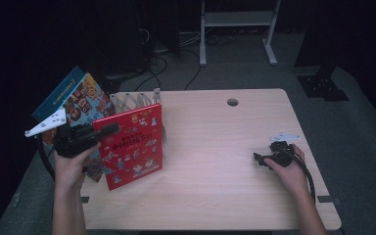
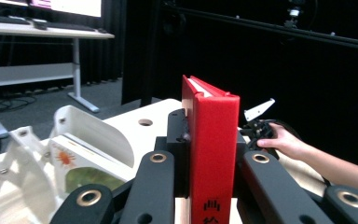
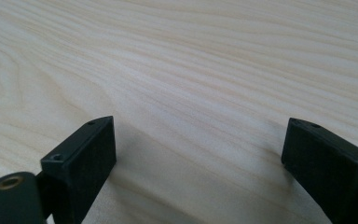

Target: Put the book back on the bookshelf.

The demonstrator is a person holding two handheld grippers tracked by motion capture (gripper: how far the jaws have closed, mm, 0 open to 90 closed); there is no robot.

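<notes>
A red picture book stands upright on the wooden table, just in front of a white folding book rack. My left gripper is shut on the book's upper left edge. In the left gripper view the black jaws clamp both sides of the red book by its spine. My right gripper rests low on the table at the right, held by a hand. Its jaws stand wide open over bare wood with nothing between them.
Two more books, a blue one and a colourful one, lean leftward at the rack's left end. The rack holds a book with an orange sun. A round cable hole is in the table's far edge. Desk legs and cables lie on the floor beyond.
</notes>
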